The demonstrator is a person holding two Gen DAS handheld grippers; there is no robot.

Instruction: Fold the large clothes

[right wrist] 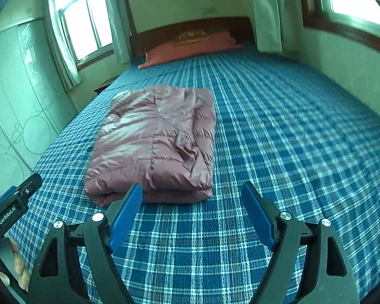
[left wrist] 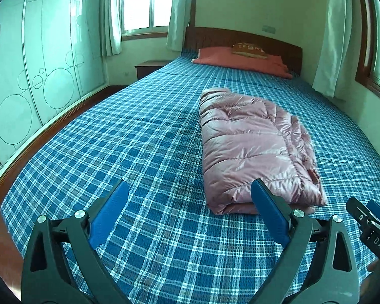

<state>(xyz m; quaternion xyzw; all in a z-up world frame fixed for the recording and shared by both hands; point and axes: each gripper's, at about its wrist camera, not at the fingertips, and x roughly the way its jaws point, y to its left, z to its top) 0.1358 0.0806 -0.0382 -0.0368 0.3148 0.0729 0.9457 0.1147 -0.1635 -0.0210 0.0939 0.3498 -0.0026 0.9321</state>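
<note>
Left gripper (left wrist: 190,202), right gripper (right wrist: 191,200): jaws released, empty; folded pink jacket (left wrist: 253,147) beyond.

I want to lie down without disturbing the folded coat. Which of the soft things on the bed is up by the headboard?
The orange-red pillow, lying flat against the headboard. The folded pink puffer jacket lies mid-bed, nearer the cameras.

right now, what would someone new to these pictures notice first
A pink puffer jacket, folded into a neat bundle, lies in the middle of a bed with a blue plaid cover. Both tools hang open in front of it, left tool and right tool, with nothing between their blue pads. At the headboard end lies an orange pillow.
</note>
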